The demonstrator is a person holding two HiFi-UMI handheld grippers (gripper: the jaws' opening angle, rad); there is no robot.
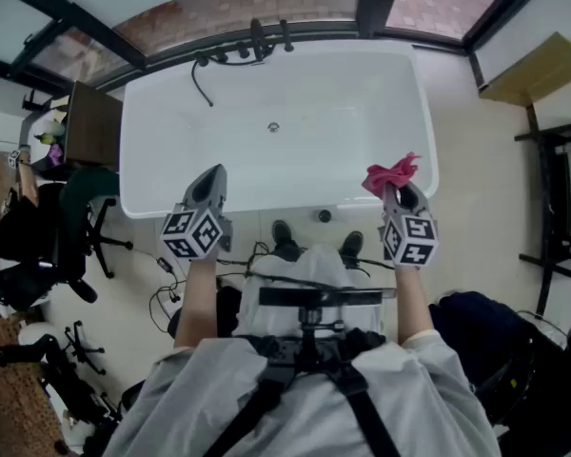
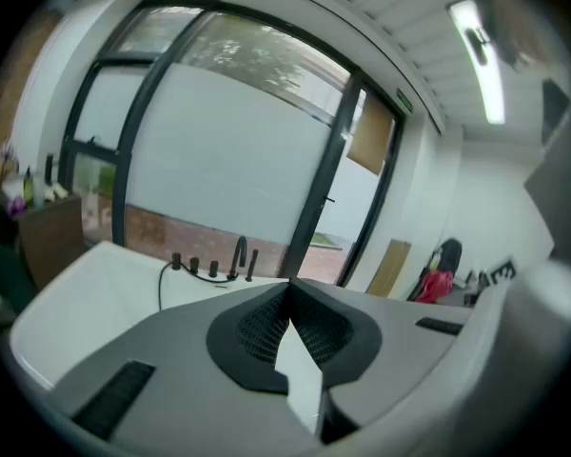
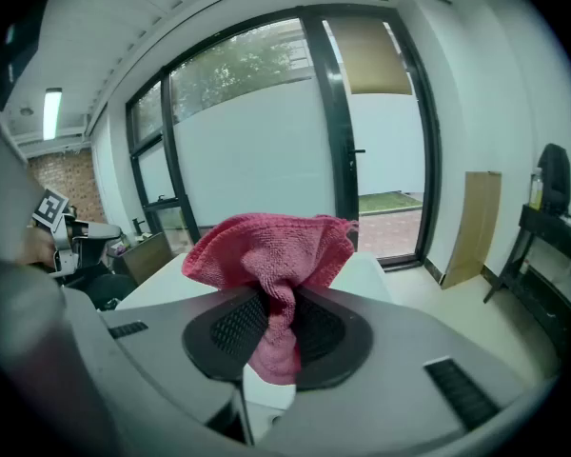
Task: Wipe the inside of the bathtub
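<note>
While the person stands at the near side of the bathtub (image 1: 143, 174), the right gripper (image 1: 394, 192) has its jaws closed tight on a pink cloth (image 1: 390, 172). It pinches the cloth at a fold near the middle, so the loose edges fan out above the tips. The left gripper (image 1: 209, 183) has its jaws pressed together with nothing between them.

Both grippers hover over the tub's near rim, well apart from each other. The cloth is not yet touching the white inside, where the drain (image 1: 274, 128) sits mid-floor and the tap (image 1: 257, 44) stands on the far rim.

The cloth looks light, soft and floppy, so it will likely bunch up rather than lie flat. The hold at the middle seems sound for wiping. The tub looks hard, smooth and probably slick. The free part of the cloth should lead, which keeps the hard jaw tips off the surface.
</note>
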